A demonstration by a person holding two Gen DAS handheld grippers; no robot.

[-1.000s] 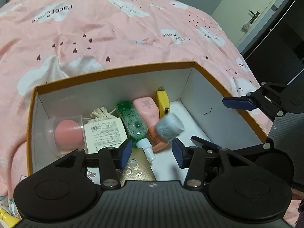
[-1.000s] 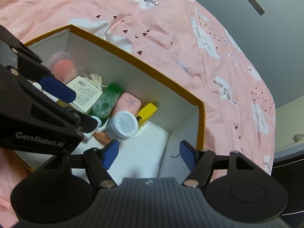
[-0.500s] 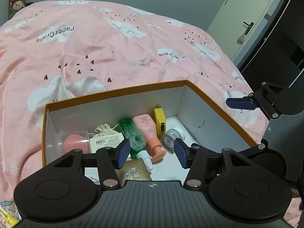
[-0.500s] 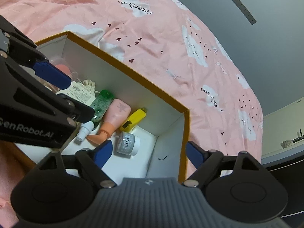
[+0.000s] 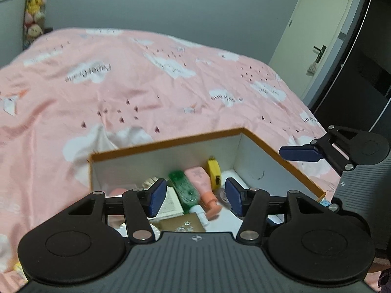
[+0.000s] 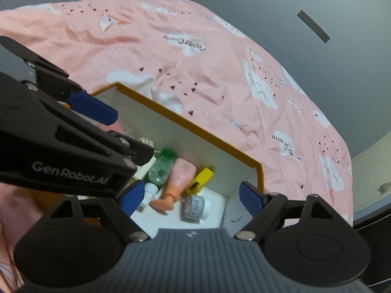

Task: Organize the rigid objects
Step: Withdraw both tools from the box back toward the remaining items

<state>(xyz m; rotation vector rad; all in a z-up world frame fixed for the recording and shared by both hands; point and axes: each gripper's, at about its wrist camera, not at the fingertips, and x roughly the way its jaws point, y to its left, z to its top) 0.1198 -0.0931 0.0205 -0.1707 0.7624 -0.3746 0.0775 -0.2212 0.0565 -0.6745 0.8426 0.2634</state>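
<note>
On the pink cloud-print bedspread (image 5: 151, 97) sits an orange-rimmed white cardboard box (image 6: 195, 131) holding a small grey-white jar (image 6: 195, 206) beside bottles; its right floor lies bare. Left gripper (image 5: 193, 196) and right gripper (image 6: 189, 196) hover above, parted, empty.

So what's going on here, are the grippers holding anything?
No. Both grippers are empty and open over the box on the pink bedspread. The left gripper and right gripper have just been opening. Inside lie a green bottle, a pink bottle, a yellow item and a small grey jar on its side.
</note>
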